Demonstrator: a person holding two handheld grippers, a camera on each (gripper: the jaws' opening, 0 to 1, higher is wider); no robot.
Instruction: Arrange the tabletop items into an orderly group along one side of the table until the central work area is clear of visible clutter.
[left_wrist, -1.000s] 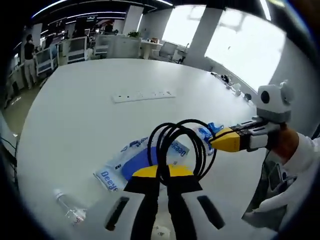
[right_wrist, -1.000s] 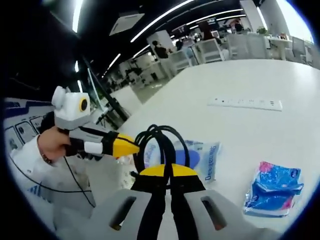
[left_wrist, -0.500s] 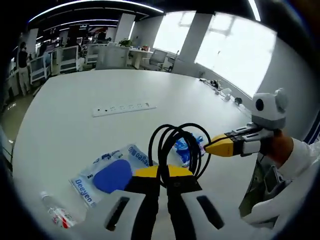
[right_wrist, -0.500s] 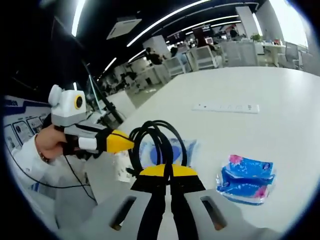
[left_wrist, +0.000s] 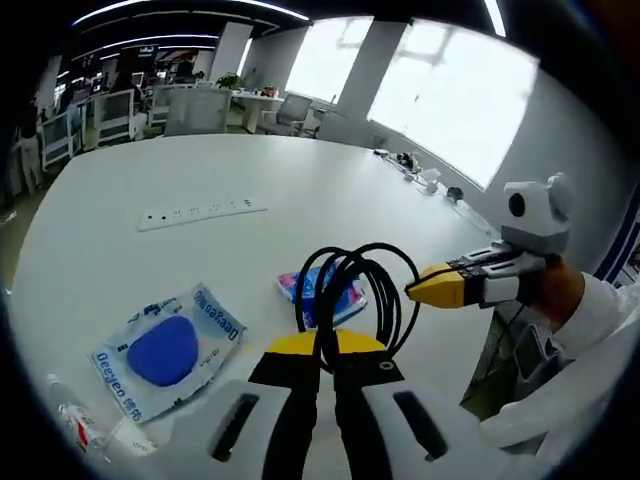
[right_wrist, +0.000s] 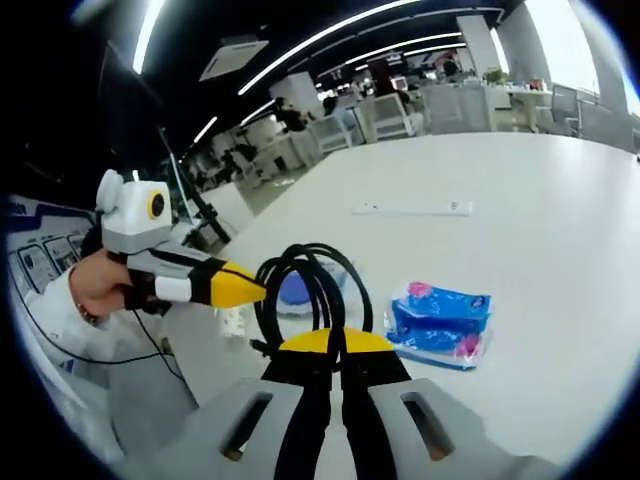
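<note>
Black coiled cable (left_wrist: 355, 295) hangs above the white table (left_wrist: 300, 190) — both grippers hold it. The left gripper (left_wrist: 325, 345) has its jaws pressed together on the loops; the right gripper (right_wrist: 330, 345) is clamped likewise, its yellow tip level from the side. A blue-and-pink plastic packet (right_wrist: 440, 322) and a white pouch with a blue disc (left_wrist: 160, 350) lie beneath.

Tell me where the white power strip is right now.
In the left gripper view the white power strip lies flat on the white table, upper left, beyond the blue-disc packet. In the right gripper view it sits far behind the blue and pink packet.
</note>
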